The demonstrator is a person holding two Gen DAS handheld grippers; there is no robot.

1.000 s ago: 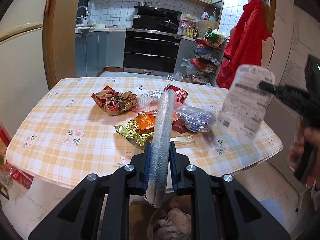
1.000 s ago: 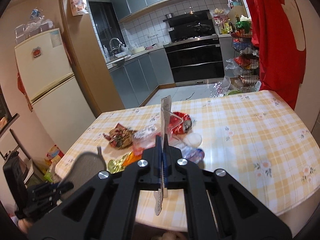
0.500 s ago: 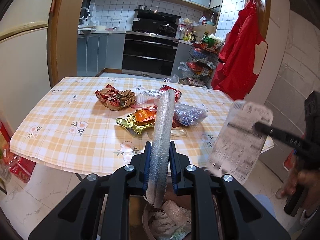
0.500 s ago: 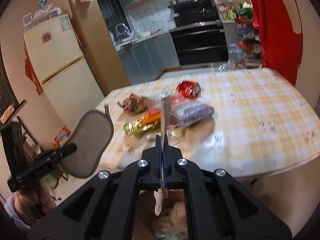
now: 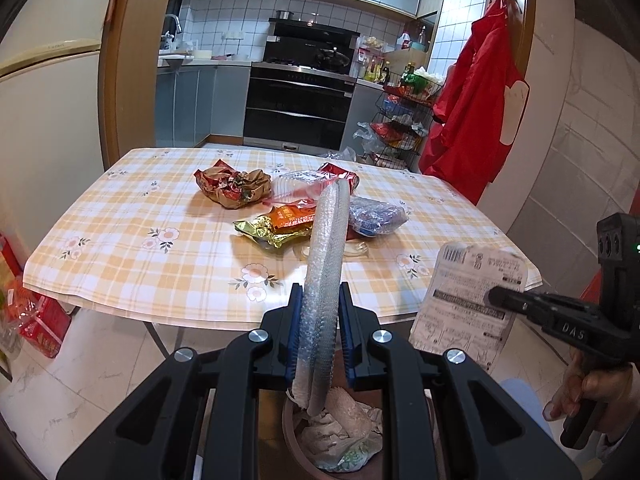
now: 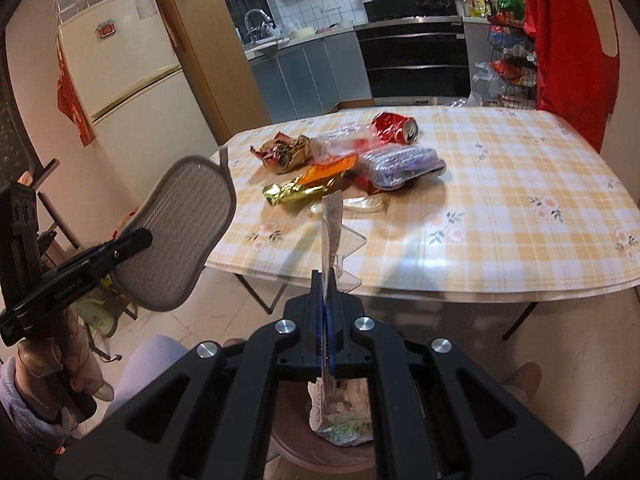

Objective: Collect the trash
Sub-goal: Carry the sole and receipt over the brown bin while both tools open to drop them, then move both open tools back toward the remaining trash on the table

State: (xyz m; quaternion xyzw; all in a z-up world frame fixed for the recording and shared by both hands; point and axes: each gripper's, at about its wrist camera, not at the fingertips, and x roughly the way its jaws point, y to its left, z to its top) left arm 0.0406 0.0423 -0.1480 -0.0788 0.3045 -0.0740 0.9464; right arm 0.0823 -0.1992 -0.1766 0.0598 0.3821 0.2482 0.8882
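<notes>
Below, we see the left gripper [image 5: 320, 332] clamped on a grey mesh pad [image 5: 326, 272], held edge-on in its own view and seen flat, oval and ribbed, from the right wrist view [image 6: 182, 236]. We see the right gripper [image 6: 325, 320] pinched narrowly on a clear plastic package with a printed label [image 6: 332, 236]; from the left wrist view the label's white face with barcode and small text [image 5: 472, 300] shows at the right, in front of the bench edge. Both grippers hang off the near edge of the bench [image 5: 132, 220], above a round brown trash bin [image 5: 296, 436] that holds crumpled white paper and a bag.

On the checked yellow cloth of the bench we note the remaining trash in a loose cluster: a crumpled brown-and-red wrapper [image 5: 236, 188], a gold and orange snack packet [image 5: 276, 228], a clear blue-tinted plastic pack [image 5: 376, 216], and a crushed red can [image 6: 394, 128] at the far side of the cluster.
</notes>
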